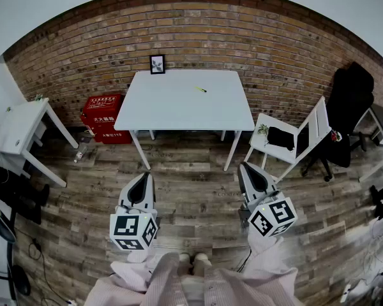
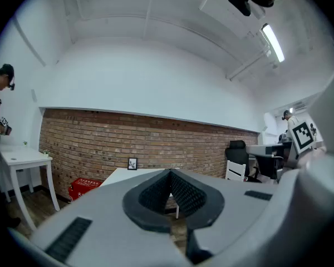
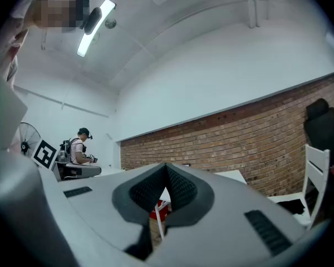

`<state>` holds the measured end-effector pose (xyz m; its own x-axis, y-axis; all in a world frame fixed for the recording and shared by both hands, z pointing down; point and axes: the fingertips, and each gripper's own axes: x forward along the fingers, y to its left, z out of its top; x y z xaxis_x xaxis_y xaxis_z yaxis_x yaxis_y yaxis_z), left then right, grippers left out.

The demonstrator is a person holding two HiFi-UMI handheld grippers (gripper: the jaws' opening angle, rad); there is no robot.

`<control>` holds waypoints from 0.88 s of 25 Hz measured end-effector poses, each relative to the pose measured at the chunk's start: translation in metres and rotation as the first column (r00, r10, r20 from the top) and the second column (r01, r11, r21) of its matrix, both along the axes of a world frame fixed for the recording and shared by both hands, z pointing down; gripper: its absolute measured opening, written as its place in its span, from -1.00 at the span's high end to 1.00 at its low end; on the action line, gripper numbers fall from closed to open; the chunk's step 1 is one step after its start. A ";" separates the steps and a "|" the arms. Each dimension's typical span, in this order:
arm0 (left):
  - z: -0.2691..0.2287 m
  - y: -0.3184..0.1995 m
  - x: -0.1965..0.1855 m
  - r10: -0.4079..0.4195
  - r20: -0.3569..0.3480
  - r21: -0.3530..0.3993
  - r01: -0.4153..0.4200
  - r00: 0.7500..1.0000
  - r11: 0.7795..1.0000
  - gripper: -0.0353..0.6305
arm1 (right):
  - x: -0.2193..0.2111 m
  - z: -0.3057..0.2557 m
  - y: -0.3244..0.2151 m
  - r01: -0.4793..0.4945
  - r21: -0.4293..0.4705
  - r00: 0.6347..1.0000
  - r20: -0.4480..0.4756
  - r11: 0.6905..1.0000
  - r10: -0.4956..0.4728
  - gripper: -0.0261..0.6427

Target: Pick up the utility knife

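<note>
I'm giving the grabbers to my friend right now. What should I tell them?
Left gripper: fingers closed together, holding nothing, held over the floor in front of you.
Right gripper: fingers closed too, holding nothing, beside the left one.
The knife: the small yellow-green thing lying on the white table, towards its far right part, by the brick wall.
Done: nothing yet; the knife is untouched, and both grippers are well short of the table.
Left to do: walk up to the table, open one gripper, close it on the knife and lift it.
</note>
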<state>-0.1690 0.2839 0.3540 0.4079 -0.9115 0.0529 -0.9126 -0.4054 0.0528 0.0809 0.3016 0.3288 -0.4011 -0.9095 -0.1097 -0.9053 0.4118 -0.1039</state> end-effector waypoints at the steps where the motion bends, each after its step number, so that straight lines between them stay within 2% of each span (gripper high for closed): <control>1: -0.001 0.000 0.001 0.001 -0.001 -0.001 -0.001 1.000 1.000 0.91 | 0.000 -0.001 0.000 0.004 -0.001 1.000 -0.007 1.000 -0.004 0.91; 13: 0.005 0.011 0.018 0.002 -0.007 -0.015 -0.002 1.000 1.000 0.91 | 0.010 0.008 0.003 0.009 0.001 1.000 0.004 1.000 -0.009 0.91; 22: 0.017 0.019 0.012 -0.020 -0.001 -0.044 0.020 1.000 0.999 0.91 | 0.007 0.024 -0.004 0.013 -0.032 1.000 0.005 0.999 -0.013 0.90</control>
<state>-0.1567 0.3030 0.3710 0.3896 -0.9163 0.0927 -0.9205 -0.3842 0.0715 0.0875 0.2976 0.3523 -0.4123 -0.9073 -0.0826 -0.8995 0.4198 -0.1212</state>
